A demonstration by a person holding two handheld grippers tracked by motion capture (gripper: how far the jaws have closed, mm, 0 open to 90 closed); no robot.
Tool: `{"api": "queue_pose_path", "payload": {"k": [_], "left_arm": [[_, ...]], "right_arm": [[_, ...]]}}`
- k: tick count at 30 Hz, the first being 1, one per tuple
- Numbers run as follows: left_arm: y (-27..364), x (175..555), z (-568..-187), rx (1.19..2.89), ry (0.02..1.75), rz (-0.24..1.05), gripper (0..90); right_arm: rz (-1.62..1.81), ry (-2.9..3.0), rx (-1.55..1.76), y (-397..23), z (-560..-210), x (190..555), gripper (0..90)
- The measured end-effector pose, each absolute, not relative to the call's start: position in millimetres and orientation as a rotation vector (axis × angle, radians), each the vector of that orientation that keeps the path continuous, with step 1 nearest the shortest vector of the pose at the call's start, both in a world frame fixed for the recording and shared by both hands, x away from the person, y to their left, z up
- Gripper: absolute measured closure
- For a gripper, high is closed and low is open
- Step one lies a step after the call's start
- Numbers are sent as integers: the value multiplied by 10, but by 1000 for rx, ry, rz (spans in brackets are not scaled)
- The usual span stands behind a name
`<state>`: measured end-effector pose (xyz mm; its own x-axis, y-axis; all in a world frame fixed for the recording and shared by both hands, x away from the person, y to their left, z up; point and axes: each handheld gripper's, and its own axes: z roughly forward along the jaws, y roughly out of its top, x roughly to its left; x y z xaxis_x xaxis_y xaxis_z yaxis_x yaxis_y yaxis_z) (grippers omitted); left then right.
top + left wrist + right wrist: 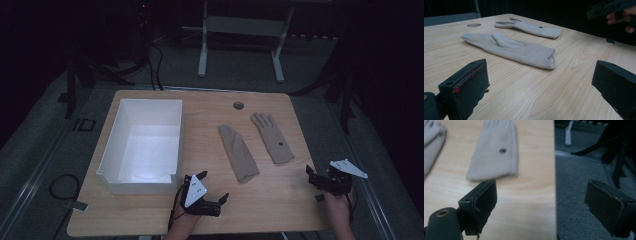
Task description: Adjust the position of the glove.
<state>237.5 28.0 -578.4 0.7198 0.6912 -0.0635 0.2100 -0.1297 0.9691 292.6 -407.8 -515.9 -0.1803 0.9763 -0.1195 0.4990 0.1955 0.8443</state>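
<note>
Two beige soft knit cloth gloves (239,152) (272,137), matt pale wood-grain table (280,200), smooth white plastic-looking box (111,135)

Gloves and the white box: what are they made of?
The two gloves, the nearer glove and the farther glove, look like soft beige knit fabric, matte, lying limp and flat with a stitched cuff. The white box looks like smooth plastic or coated card; its thin, straight walls leave that open.

Both tools, left tool (214,186) and right tool (314,181), hover low with jaws spread wide.
</note>
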Motion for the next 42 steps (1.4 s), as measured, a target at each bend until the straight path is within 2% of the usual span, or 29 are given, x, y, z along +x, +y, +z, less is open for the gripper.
{"api": "queue_pose_path", "payload": {"k": [3, 11, 22, 37, 42], "left_arm": [[283, 2380, -5785, 1687, 729, 475, 11], [281, 2380, -5784, 1690, 724, 474, 12], [275, 2380, -5784, 1690, 715, 462, 11], [278, 2382, -5784, 1689, 714, 458, 11], [278, 2381, -5784, 1690, 714, 459, 12]], "right_arm": [[1042, 1875, 1474, -4113, -4973, 2987, 140], [1042, 1867, 1455, -3838, -4783, 3088, 108], [1076, 1950, 1368, -3444, -4550, 3225, 109], [1162, 2033, 1241, -2829, -4358, 3440, 145], [1157, 2093, 1204, -2618, -4394, 3521, 208]]}}
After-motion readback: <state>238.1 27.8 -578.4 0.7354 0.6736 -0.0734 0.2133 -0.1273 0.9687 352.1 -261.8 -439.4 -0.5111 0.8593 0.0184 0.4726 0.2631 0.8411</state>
